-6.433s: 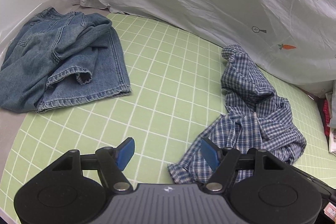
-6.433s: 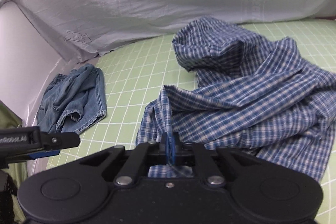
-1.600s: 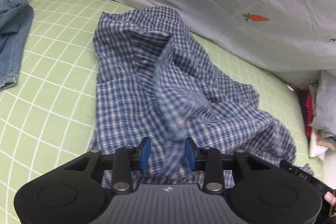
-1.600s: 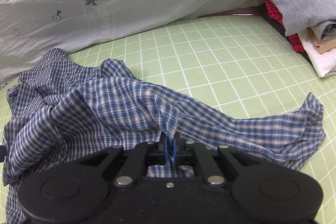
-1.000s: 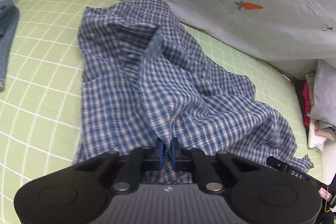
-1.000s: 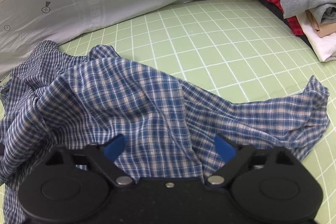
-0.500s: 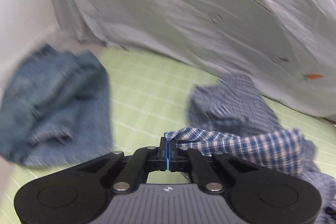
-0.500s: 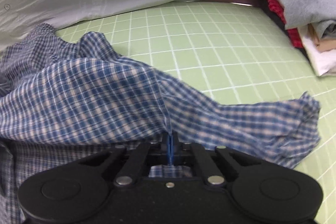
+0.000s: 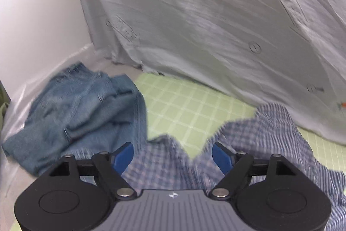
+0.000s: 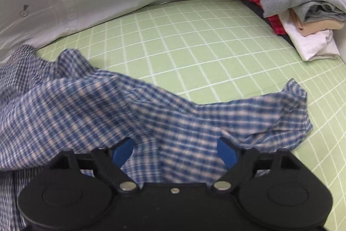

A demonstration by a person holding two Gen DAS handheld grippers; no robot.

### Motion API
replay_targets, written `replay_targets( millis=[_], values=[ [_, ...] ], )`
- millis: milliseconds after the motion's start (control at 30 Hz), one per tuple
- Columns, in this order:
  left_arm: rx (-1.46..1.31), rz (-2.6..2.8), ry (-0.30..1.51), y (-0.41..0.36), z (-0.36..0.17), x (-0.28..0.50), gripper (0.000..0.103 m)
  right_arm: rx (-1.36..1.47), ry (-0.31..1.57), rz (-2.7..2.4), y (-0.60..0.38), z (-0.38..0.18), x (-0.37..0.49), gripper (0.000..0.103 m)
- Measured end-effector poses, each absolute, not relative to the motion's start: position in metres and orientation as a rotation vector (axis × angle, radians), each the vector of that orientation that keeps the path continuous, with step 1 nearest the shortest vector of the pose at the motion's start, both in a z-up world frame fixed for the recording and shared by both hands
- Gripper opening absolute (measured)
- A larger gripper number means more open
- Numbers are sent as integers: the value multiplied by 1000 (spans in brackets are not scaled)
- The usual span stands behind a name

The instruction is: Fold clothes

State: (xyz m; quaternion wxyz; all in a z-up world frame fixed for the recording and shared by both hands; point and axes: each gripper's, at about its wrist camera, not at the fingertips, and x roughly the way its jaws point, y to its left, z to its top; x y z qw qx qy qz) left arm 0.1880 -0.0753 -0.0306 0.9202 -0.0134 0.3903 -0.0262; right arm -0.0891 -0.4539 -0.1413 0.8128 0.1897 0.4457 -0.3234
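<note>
Both tongs have just been opening, left tongs [image 9: 173, 158] and right tongs [image 10: 175, 152] now apart with loose cloth between them; checked shirt [image 10: 134, 109] lies rumpled on the green sheet [image 10: 205, 51], long axis side-to-side; right nearer.

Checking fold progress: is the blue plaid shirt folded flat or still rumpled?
Still rumpled. The plaid shirt lies in loose ridges and bunches across the green grid sheet, with no neat fold edges visible.
</note>
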Motion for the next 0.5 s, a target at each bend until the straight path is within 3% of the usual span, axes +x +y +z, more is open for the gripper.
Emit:
replay_targets(
  millis=[233,500],
  values=[
    [-74,-180,960,-115,-58,122,86,385,976,-619,-428,-143,-93,89],
    [126,-442,1147,-183,-107,58,90,437,995,-559,-405,-147,-134,90]
  ],
)
